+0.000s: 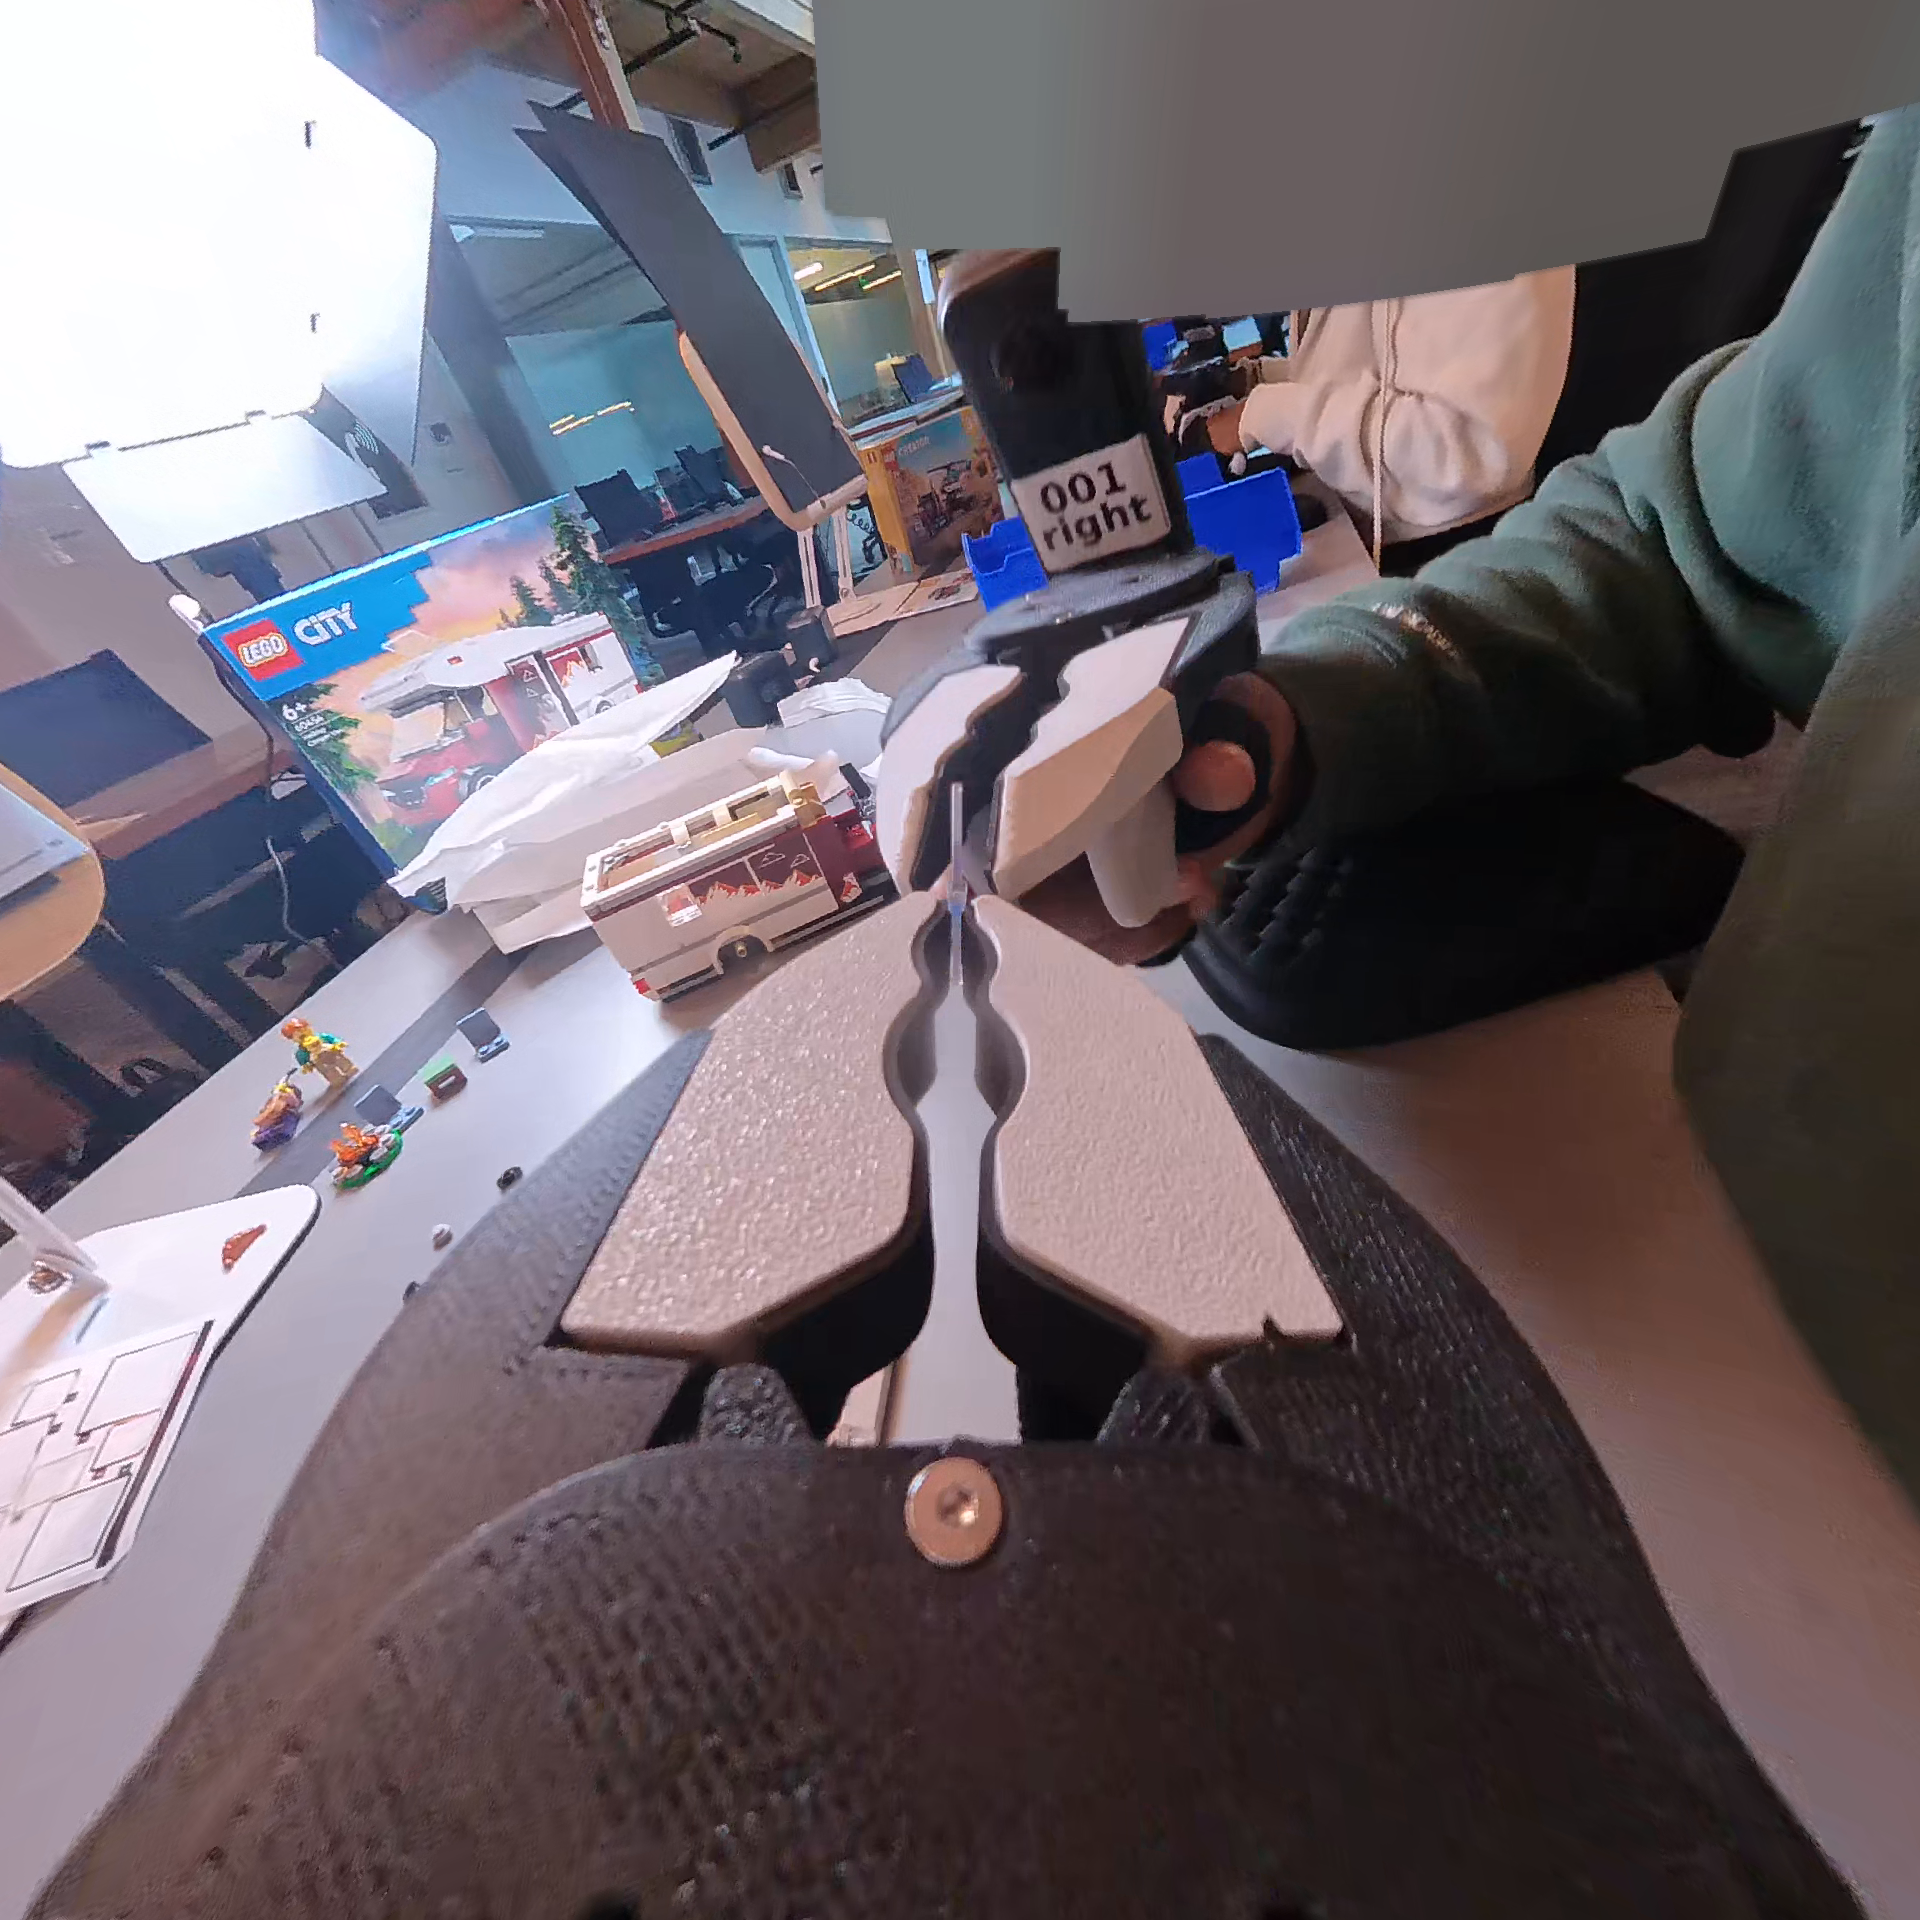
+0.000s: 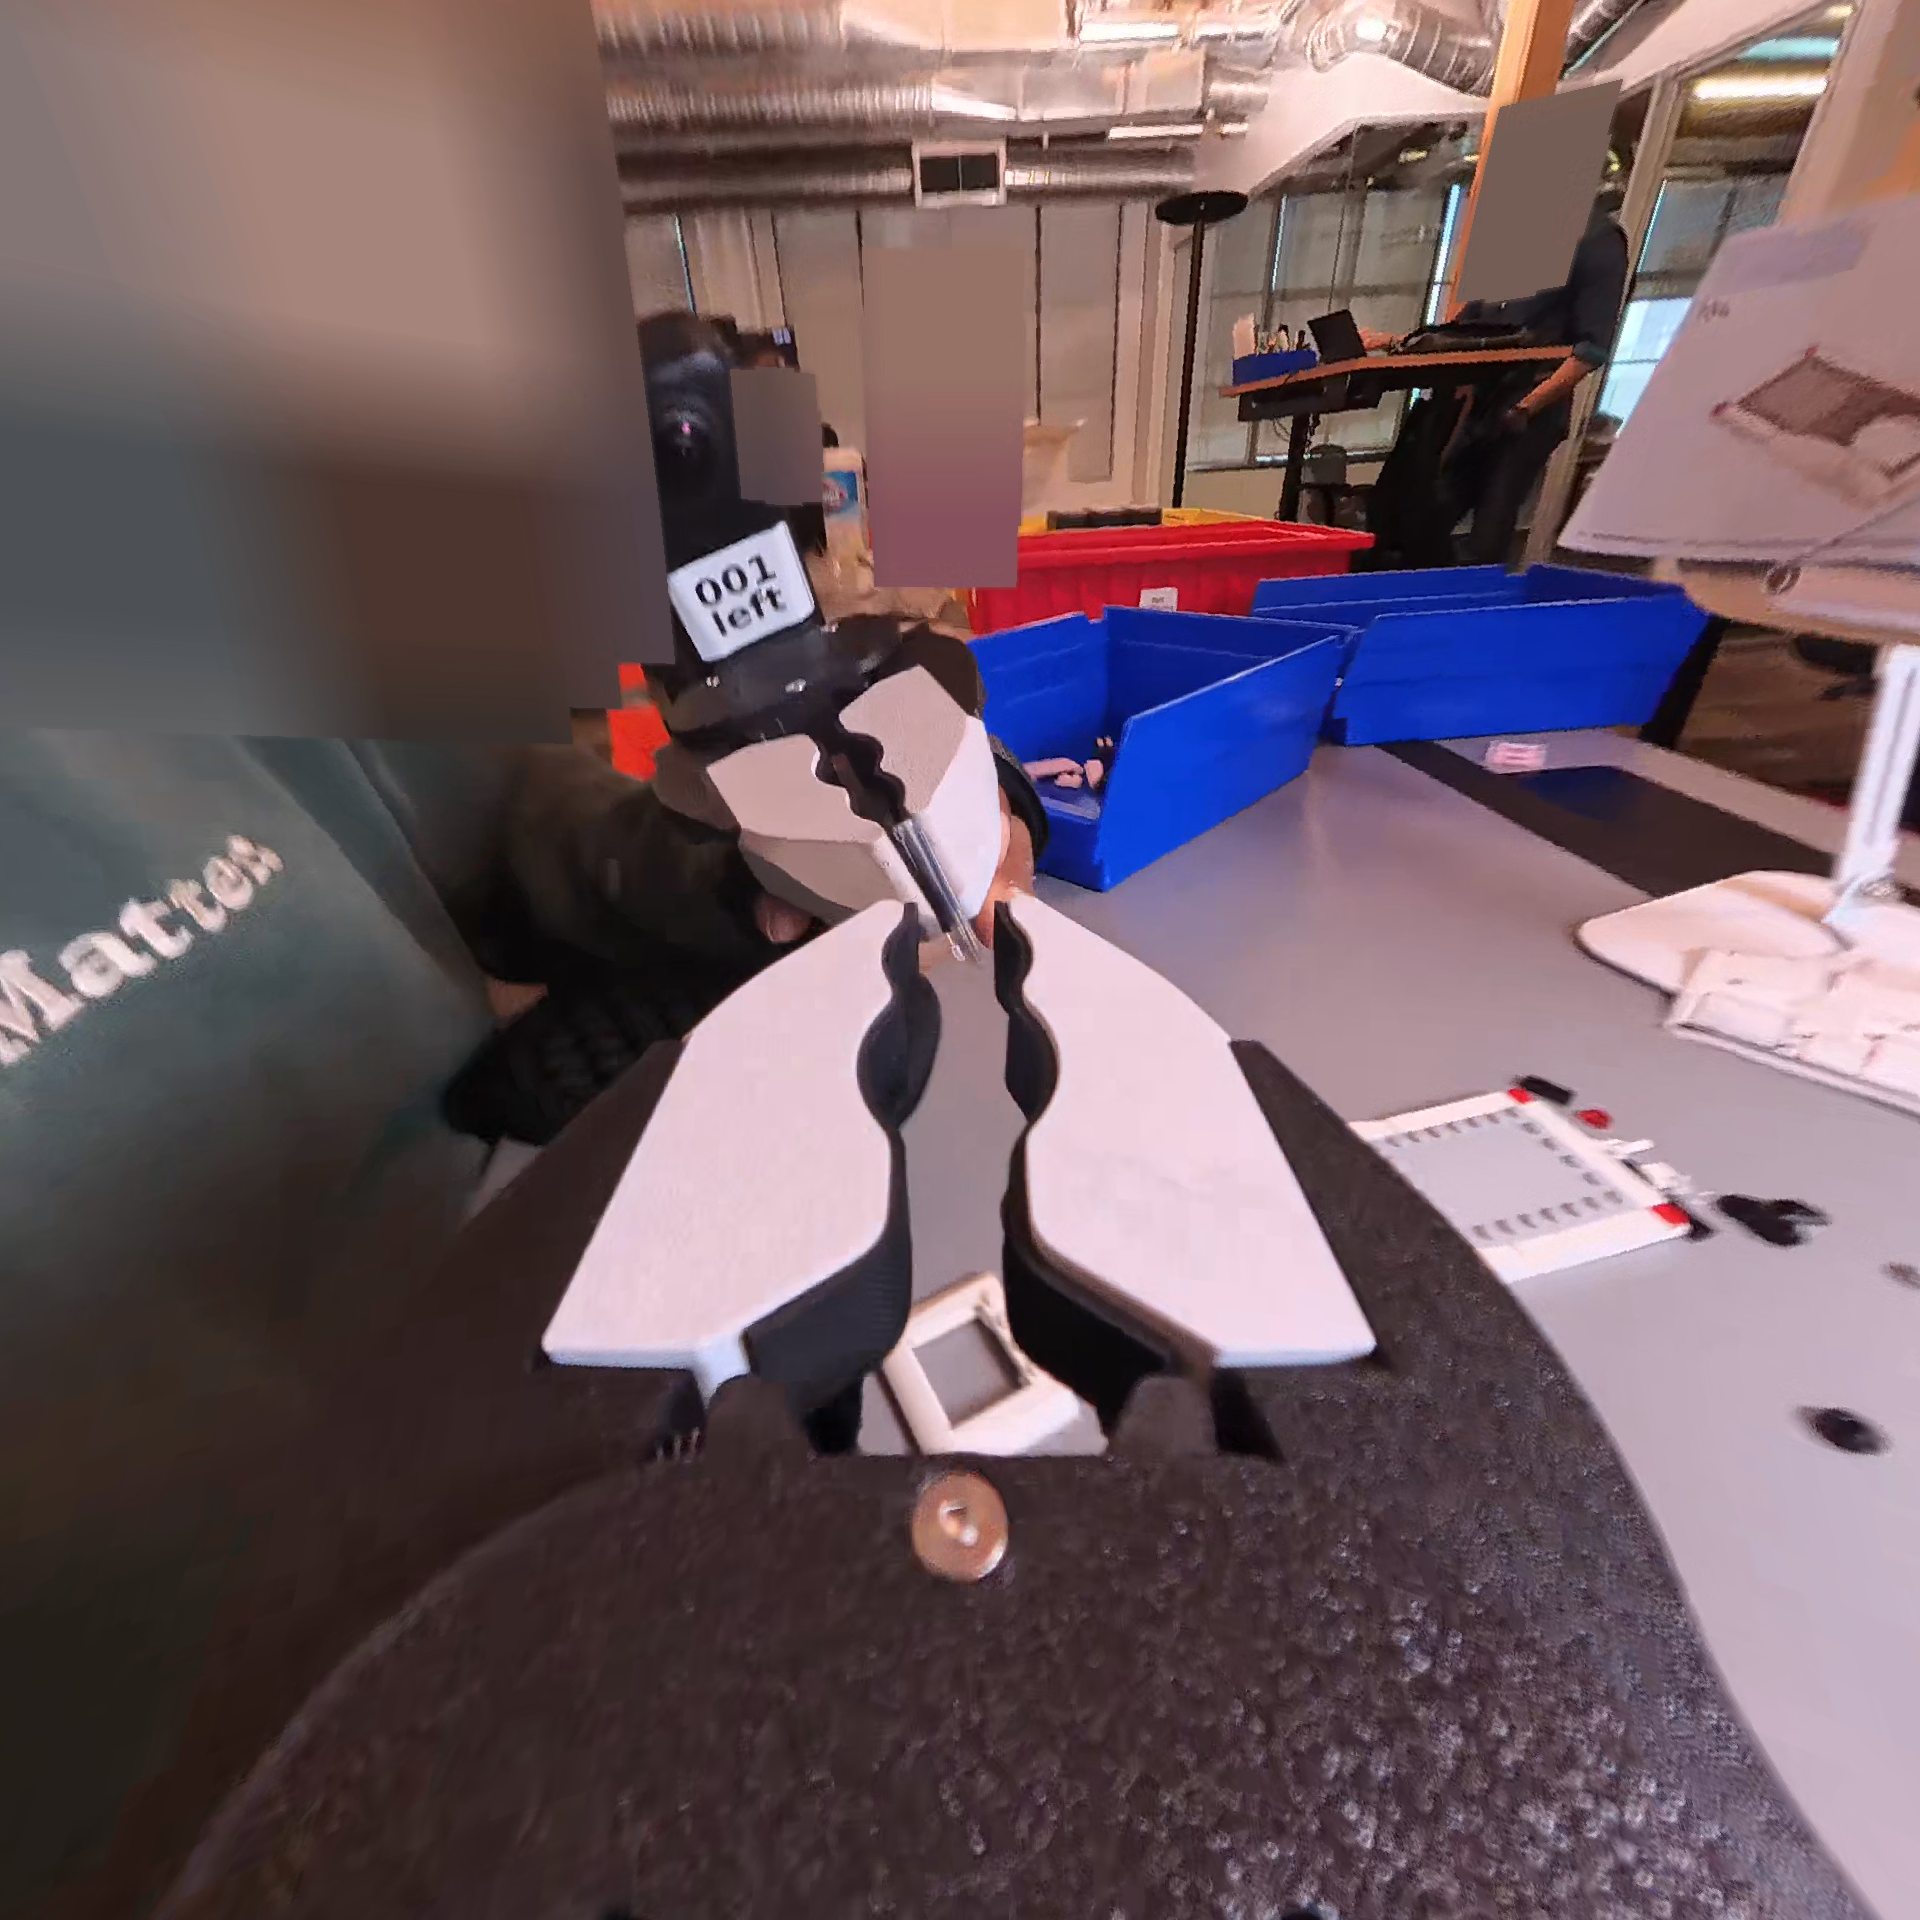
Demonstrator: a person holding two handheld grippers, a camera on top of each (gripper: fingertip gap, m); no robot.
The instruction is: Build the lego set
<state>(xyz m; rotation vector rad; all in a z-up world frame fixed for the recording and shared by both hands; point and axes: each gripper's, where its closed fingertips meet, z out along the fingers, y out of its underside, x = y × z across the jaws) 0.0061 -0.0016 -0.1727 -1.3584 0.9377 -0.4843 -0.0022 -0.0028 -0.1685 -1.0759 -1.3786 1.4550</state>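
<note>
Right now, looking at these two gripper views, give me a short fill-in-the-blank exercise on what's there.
1. The left gripper is shut on a thin, clear ____.
2. The right gripper's fingers stand ____.
3. The toy camper van stands on the ____.
4. The bins behind the grippers are ____.

Missing words: plate; apart; table; blue

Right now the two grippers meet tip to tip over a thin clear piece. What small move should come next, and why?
Probably draw the right gripper straight back. Its fingers stand apart around the thin clear plate, while the left gripper has it clamped at its fingertips, so the piece should stay put with the left.
</note>
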